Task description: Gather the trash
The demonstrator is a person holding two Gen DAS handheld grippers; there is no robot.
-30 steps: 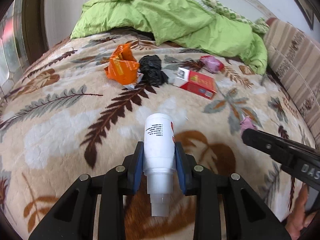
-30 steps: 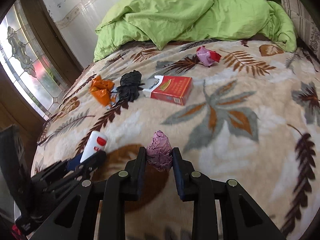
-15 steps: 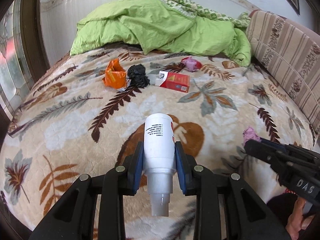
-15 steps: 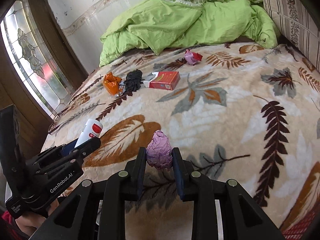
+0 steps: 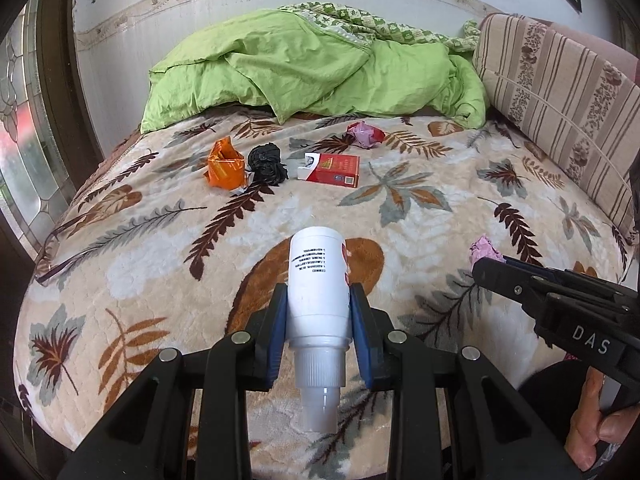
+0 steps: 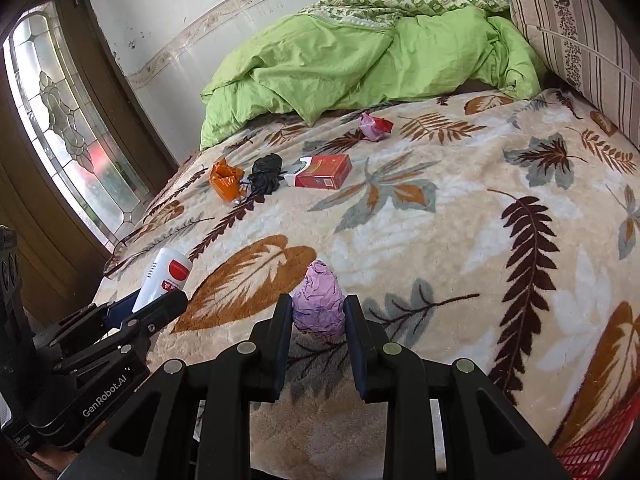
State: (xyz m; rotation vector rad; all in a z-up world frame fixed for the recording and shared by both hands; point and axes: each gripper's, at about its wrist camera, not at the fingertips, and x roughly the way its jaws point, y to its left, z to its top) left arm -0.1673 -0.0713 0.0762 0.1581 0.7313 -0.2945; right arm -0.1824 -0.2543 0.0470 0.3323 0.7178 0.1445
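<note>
My left gripper is shut on a white plastic bottle, cap end toward the camera, held above the near part of the bed. My right gripper is shut on a crumpled pink paper ball. Each gripper shows in the other view: the right gripper with the pink paper ball, the left gripper with the white bottle. Farther up the blanket lie an orange wrapper, a black bag wad, a red cigarette box and a pink-red wrapper.
A leaf-patterned blanket covers the bed. A green duvet is heaped at the head, a striped cushion runs along the right. A stained-glass window is on the left. A red basket shows at the lower right.
Both grippers have drawn back from the trash toward the foot of the bed and risen a little, still holding the bottle and the pink ball. More of the bed now shows.
</note>
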